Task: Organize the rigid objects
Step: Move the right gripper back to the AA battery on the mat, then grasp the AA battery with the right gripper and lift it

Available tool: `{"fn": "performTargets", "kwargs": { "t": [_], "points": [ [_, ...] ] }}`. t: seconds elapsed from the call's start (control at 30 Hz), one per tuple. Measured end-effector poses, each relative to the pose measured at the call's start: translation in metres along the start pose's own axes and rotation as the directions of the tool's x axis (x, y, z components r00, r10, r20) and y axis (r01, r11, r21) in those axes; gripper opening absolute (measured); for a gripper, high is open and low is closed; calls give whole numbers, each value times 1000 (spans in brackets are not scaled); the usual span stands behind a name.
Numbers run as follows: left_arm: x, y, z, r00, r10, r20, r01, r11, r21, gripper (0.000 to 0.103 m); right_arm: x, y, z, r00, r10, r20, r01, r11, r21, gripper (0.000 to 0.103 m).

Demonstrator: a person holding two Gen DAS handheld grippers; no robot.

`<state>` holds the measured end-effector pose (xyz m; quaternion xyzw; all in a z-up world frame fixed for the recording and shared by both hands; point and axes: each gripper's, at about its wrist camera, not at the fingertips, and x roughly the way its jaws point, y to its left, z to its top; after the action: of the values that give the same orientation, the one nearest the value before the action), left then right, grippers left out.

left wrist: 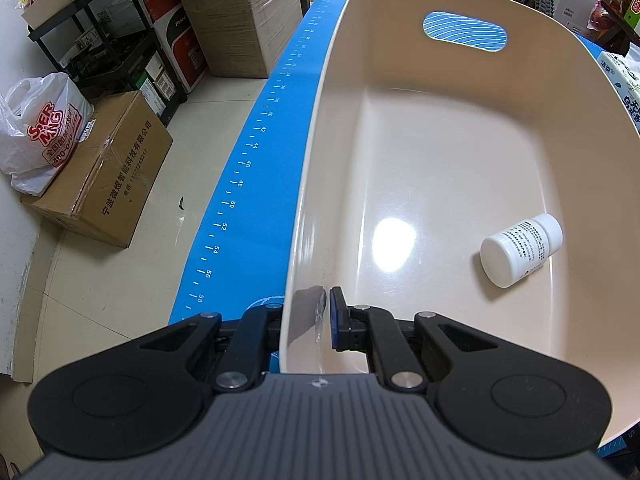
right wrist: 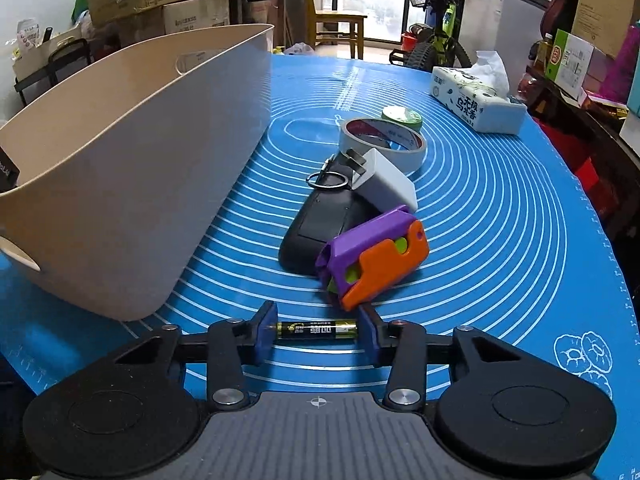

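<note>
My left gripper (left wrist: pixel 308 308) is shut on the near wall of the beige plastic bin (left wrist: pixel 440 152), one finger inside and one outside. A white pill bottle (left wrist: pixel 520 250) lies on its side on the bin's floor at the right. In the right wrist view, a black and gold battery (right wrist: pixel 316 329) lies crosswise on the blue mat (right wrist: pixel 500 240). My right gripper (right wrist: pixel 316 330) is shut on it, with the blue pads pressed against its two ends. The bin (right wrist: pixel 140 160) stands just to the left of this gripper.
Beyond the battery lies a row of items: an orange and purple toy (right wrist: pixel 376 258), a black remote (right wrist: pixel 316 232) with a key ring, a white charger plug (right wrist: pixel 384 182), a white tape roll (right wrist: pixel 382 140) and a green roll (right wrist: pixel 402 116). A tissue pack (right wrist: pixel 476 100) sits at the far right.
</note>
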<state>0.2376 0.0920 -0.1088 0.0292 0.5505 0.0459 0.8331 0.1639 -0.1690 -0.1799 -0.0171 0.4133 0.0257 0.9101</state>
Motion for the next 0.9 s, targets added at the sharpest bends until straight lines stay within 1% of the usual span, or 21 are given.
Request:
{"fn": "performTargets", "kwargs": {
  "t": [0.43, 0.67, 0.77, 0.9],
  "points": [
    [0, 0, 0, 1000, 0, 0, 0, 1000, 0, 12, -2, -1, -2, 1000, 9, 11, -9, 1000, 11, 50],
    [0, 0, 0, 1000, 0, 0, 0, 1000, 0, 12, -6, -4, 0, 1000, -1, 19, 0, 1000, 20, 50],
    [0, 0, 0, 1000, -1, -1, 1, 1000, 0, 12, -11, -3, 0, 1000, -10, 17, 10, 1000, 14, 50],
    [1, -1, 0, 1000, 0, 0, 0, 1000, 2, 12, -25, -5, 8, 999, -16, 47, 15, 1000, 22, 50]
  ]
}}
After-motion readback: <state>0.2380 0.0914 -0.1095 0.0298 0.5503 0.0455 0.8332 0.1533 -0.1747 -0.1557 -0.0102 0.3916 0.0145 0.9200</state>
